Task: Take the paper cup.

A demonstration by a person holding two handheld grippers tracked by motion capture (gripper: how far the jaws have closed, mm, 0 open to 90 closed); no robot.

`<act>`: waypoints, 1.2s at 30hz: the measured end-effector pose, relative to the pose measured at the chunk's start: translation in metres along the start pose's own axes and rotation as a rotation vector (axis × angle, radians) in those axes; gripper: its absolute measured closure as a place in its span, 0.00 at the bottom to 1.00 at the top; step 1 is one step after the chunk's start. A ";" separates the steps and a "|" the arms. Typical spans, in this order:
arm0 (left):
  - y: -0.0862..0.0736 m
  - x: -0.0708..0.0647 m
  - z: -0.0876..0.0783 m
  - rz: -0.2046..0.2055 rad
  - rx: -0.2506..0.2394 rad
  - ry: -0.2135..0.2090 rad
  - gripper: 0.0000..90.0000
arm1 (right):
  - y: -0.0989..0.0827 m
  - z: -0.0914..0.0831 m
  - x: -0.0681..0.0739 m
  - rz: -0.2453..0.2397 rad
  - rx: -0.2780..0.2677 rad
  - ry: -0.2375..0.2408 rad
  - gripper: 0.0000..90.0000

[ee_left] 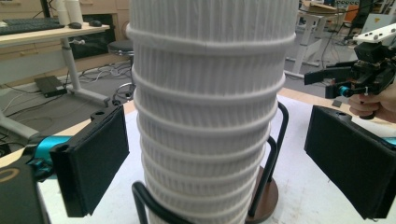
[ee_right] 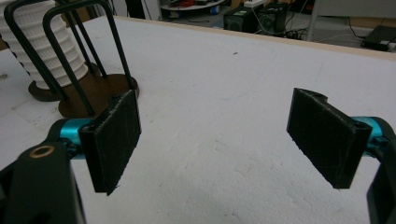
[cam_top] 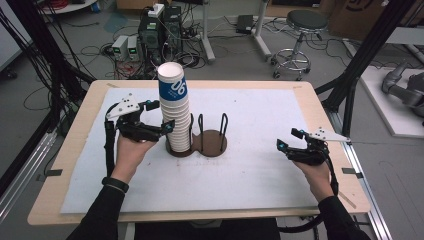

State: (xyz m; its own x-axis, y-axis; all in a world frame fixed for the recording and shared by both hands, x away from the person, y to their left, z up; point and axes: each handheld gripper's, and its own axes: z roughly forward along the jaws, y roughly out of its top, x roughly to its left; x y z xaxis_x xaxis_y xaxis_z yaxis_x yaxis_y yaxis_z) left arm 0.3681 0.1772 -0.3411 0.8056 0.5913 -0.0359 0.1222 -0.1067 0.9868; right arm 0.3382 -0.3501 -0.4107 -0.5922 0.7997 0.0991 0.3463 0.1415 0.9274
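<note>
Cups (cam_top: 175, 107) stand nested in a tall white stack in the left ring of a brown double holder (cam_top: 212, 142), near the middle of the white mat (cam_top: 250, 170) that covers the table (cam_top: 75, 150). From the high view the topmost cup carries a blue band, and the left gripper (cam_top: 157, 117) sits against the stack's left side, about halfway up. The left gripper view adds what that angle hides: ribbed cup walls rise between the two black pads (ee_left: 91, 161), which stand spread on either side with a gap to the cups, so nothing is pinched. The black wire loops (ee_left: 271, 158) of the holder curve round the stack's foot there.

Off to the right, the right gripper (cam_top: 290, 140) hovers over bare mat, well apart from the holder. Its own view shows both pads (ee_right: 114, 140) held wide apart with nothing between them, and the holder with the stack's lower cups (ee_right: 49, 51) at the upper left.
</note>
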 end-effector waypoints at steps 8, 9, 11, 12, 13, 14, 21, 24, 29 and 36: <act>0.009 0.002 0.015 0.012 -0.008 -0.010 0.07 | 0.000 0.000 0.001 -0.002 -0.001 0.010 0.20; 0.010 0.003 0.016 0.012 -0.007 -0.010 0.07 | 0.000 0.000 0.001 -0.001 -0.001 0.013 0.20; 0.011 0.004 0.019 0.010 -0.006 -0.014 0.07 | 0.000 0.000 0.001 0.000 -0.001 0.015 0.20; 0.011 0.004 0.020 0.008 -0.006 -0.014 0.07 | 0.000 0.000 0.001 0.001 0.000 0.017 0.20; 0.011 0.005 0.021 0.004 -0.011 -0.019 0.07 | 0.000 0.000 0.001 0.001 0.000 0.017 0.20; 0.012 0.005 0.022 0.003 -0.011 -0.022 0.07 | 0.000 0.000 0.001 -0.001 0.000 0.019 0.20; 0.014 0.007 0.029 -0.002 0.001 -0.012 0.07 | 0.000 0.001 0.003 -0.002 0.005 0.027 0.20; 0.013 0.008 0.030 -0.004 0.007 -0.018 0.08 | 0.001 0.001 0.004 -0.005 0.004 0.031 0.20; 0.014 0.008 0.029 0.008 0.010 -0.022 0.12 | 0.005 0.003 0.010 -0.011 0.001 0.049 0.20; 0.014 0.008 0.029 0.010 0.009 -0.022 0.13 | 0.021 0.005 0.023 -0.023 -0.020 0.081 0.20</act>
State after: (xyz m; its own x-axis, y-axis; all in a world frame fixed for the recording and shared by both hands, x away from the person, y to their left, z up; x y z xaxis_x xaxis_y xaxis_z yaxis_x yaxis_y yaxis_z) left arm 0.3928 0.1572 -0.3323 0.8193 0.5726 -0.0292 0.1188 -0.1197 0.9857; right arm 0.3360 -0.3259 -0.3908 -0.6572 0.7463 0.1054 0.3178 0.1475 0.9366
